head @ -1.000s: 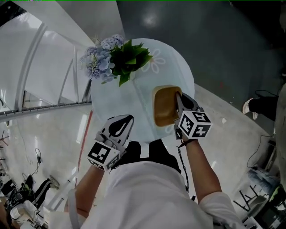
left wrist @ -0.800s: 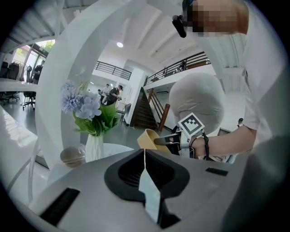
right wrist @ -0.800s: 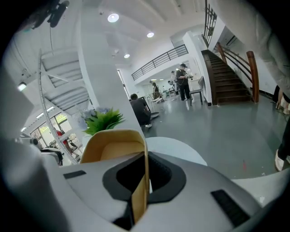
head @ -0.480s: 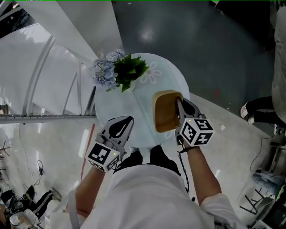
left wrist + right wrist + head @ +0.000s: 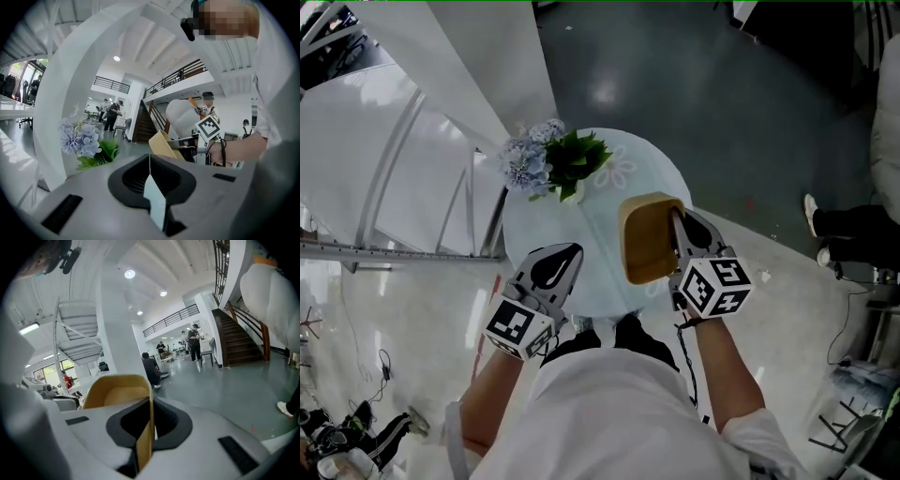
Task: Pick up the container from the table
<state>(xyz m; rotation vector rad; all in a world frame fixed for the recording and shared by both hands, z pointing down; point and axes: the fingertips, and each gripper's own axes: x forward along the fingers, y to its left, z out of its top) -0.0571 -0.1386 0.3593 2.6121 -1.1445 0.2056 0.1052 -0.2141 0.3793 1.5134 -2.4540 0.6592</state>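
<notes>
The container is a tan open tub with rounded corners. My right gripper is shut on its right wall and holds it in the air above the right half of the round pale table. In the right gripper view the tub's thin wall runs between the closed jaws of the right gripper. My left gripper hovers over the table's near left edge, shut, with nothing in it. The left gripper view shows the left gripper with its jaws meeting, and the container held to its right.
A bunch of blue flowers with green leaves stands at the table's far left side. White slanted beams rise on the left. A person's legs and shoes stand on the dark floor at the right.
Both grippers have risen, and the table looks smaller and further below. The container has gone up with the right gripper, still gripped by its wall.
</notes>
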